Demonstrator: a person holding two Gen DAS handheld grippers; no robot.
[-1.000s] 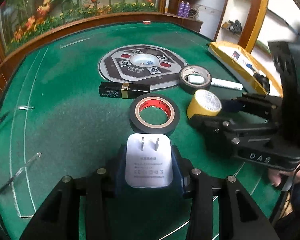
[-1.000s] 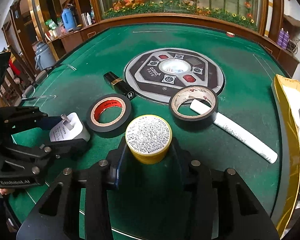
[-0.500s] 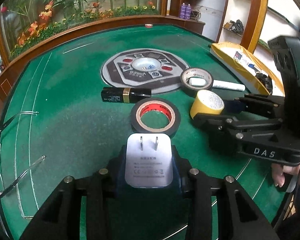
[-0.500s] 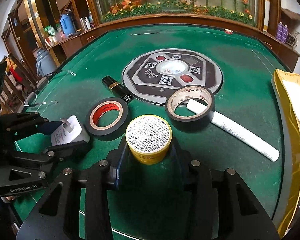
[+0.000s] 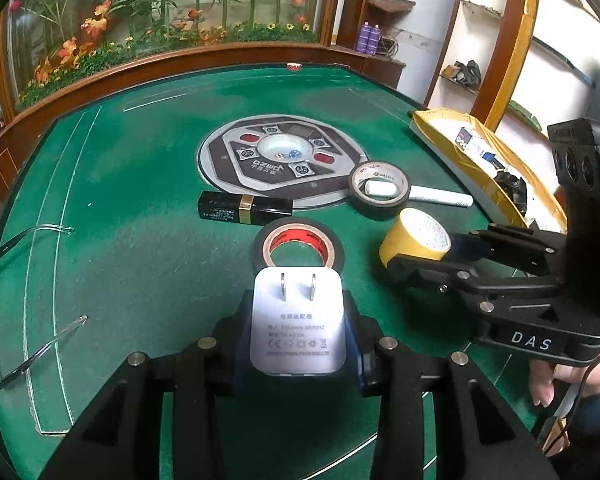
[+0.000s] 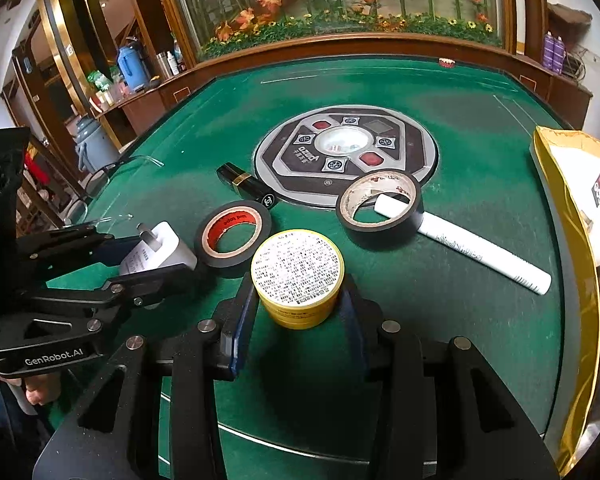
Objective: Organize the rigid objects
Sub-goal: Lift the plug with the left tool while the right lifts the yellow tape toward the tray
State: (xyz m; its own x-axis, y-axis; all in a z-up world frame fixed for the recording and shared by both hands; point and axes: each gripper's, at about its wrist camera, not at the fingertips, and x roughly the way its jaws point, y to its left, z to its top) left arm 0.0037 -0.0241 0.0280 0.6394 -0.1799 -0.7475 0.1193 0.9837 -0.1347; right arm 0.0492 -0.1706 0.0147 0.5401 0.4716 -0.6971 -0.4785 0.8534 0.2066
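Note:
My left gripper [image 5: 298, 334] is shut on a white plug adapter [image 5: 298, 322], prongs pointing away; it also shows in the right wrist view [image 6: 156, 254]. My right gripper [image 6: 298, 304] is shut on a yellow round tin [image 6: 298, 276] with a printed white lid, also seen in the left wrist view [image 5: 416, 234]. Both are held low over the green table. On the felt lie a black tape roll with a red core [image 5: 298, 246], a second black tape roll [image 5: 378, 190], a white tube [image 6: 480, 248] resting into that roll, and a black lipstick [image 5: 244, 208].
A round control panel [image 5: 280, 160] sits in the table's middle. Clear-framed glasses [image 5: 28, 328] lie at the left edge. A yellow-rimmed tray [image 6: 568, 216] with packets stands along the right edge. A wooden rail [image 6: 380, 46] borders the table.
Both grippers have drawn back slightly toward the near edge and risen, each still holding its object. The things on the felt have not moved.

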